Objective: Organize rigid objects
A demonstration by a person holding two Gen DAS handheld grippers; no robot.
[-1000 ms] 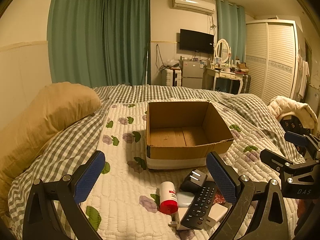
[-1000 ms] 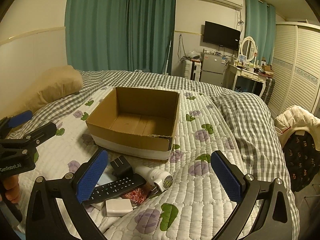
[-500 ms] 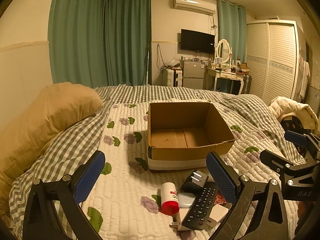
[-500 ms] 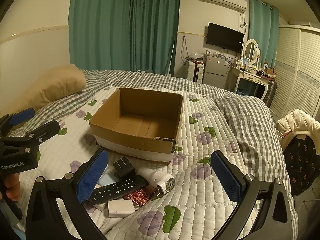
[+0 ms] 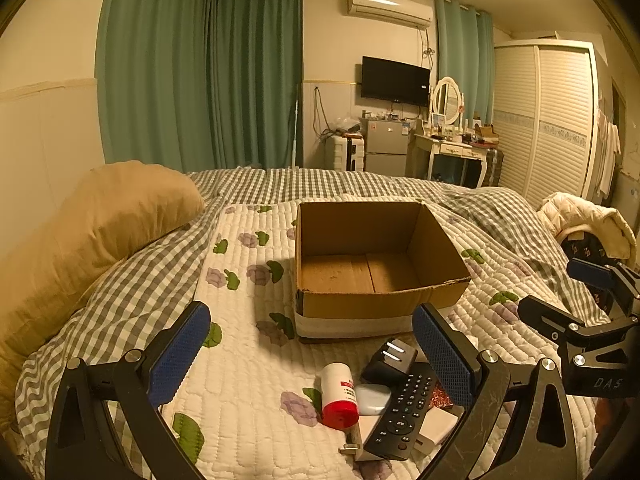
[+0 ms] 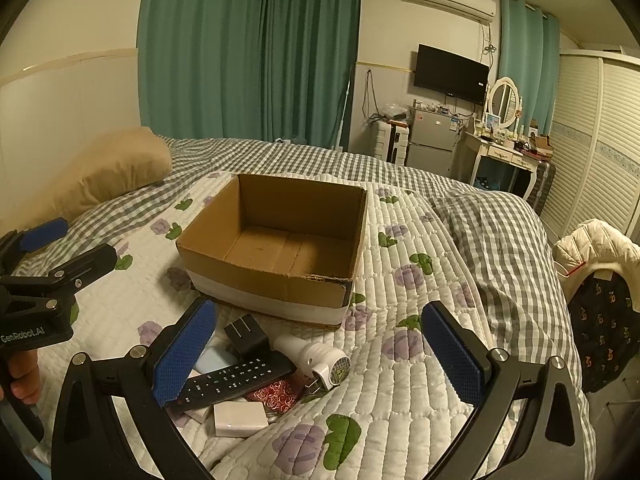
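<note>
Both our left tongs point(image 5: 308, 350) and right tongs point(image 6: 318, 352) gape wide, holding nothing, above the black remote control point(image 6: 230, 380) lying beside the empty brown cardboard box point(image 6: 276, 240) on the quilted bed point(image 6: 400, 360).

Green curtains point(image 5: 200, 76), wall TV point(image 5: 395, 81), white wardrobe point(image 5: 560, 120), checked bedding point(image 6: 500, 232).

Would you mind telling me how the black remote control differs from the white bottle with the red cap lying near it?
The remote control is black, flat and covered in buttons; the bottle is white, round and red-capped with a red label. The remote rests on top of other small items, while the bottle lies on its side on the quilt. Both sit in the pile in front of the empty cardboard box, ungripped.
</note>
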